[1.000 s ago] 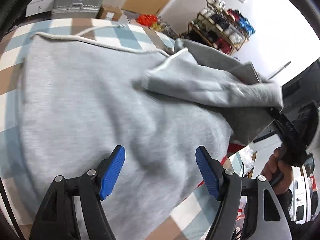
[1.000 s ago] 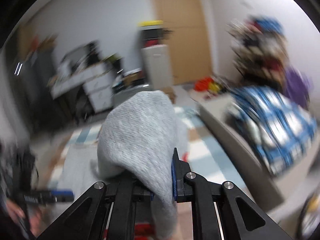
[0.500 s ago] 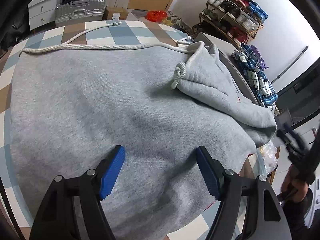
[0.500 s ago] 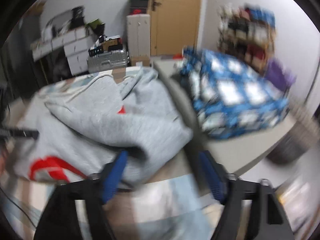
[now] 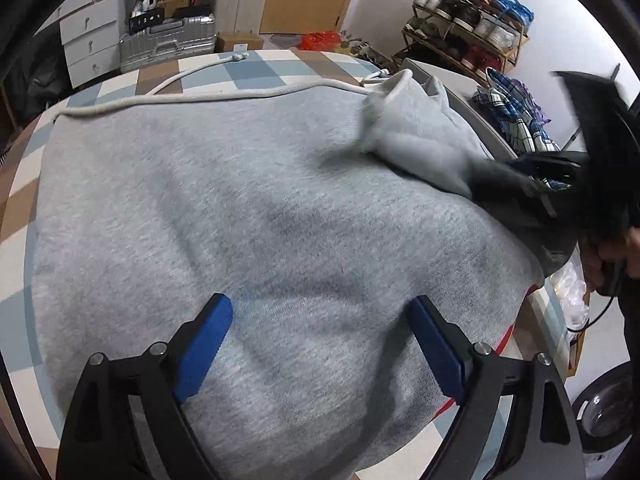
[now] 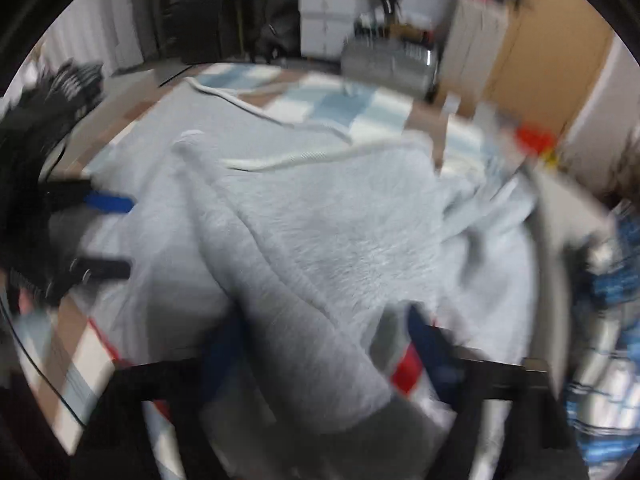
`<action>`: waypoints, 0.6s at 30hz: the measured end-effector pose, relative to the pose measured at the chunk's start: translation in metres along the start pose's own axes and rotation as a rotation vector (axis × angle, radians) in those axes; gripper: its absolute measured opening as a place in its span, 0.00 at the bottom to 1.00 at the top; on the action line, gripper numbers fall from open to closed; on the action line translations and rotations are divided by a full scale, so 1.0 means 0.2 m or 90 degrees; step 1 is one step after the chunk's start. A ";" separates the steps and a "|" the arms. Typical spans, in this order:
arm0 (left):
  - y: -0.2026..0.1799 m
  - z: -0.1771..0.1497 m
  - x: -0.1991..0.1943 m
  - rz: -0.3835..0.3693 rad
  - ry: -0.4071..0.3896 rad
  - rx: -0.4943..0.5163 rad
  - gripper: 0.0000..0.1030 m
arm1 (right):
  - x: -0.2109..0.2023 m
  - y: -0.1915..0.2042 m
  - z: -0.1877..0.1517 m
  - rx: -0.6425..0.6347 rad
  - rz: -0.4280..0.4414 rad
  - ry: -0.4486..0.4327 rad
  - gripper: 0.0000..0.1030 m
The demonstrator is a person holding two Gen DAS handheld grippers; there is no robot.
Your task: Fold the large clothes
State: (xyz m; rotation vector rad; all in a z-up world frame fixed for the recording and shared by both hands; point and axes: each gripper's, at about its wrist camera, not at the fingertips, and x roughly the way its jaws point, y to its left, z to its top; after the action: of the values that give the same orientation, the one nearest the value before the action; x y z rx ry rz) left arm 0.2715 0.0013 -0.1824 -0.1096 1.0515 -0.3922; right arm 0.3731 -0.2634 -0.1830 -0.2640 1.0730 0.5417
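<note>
The large grey fleece hoodie (image 5: 248,216) lies spread over the checked blue, white and brown tablecloth (image 5: 264,72), its thick white drawstring cord (image 5: 208,96) trailing along the far edge. One sleeve is laid across the body; most folding seemingly remains. The left gripper (image 5: 320,344) hangs above the soft, rumpled fabric, jaws having just widened, nothing between them. The right gripper (image 6: 320,344) has been narrowing around a sleeve fold; blur hides whether it grips.
</note>
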 end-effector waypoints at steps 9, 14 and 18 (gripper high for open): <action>-0.01 0.00 0.01 -0.005 0.002 0.008 0.87 | -0.38 -0.66 -0.12 0.385 -0.089 -0.140 0.12; -0.01 0.00 0.01 0.002 0.006 0.011 0.87 | -0.42 -0.74 -0.24 0.406 -0.143 -0.103 0.64; -0.04 -0.01 0.00 0.022 0.007 0.024 0.87 | -0.63 -0.58 -0.46 0.388 -0.109 -0.173 0.84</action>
State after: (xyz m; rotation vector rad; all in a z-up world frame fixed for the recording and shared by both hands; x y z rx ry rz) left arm 0.2670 -0.0054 -0.1806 -0.0560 1.0544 -0.3810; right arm 0.3198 -0.4398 -0.1201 0.2462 0.8928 0.0762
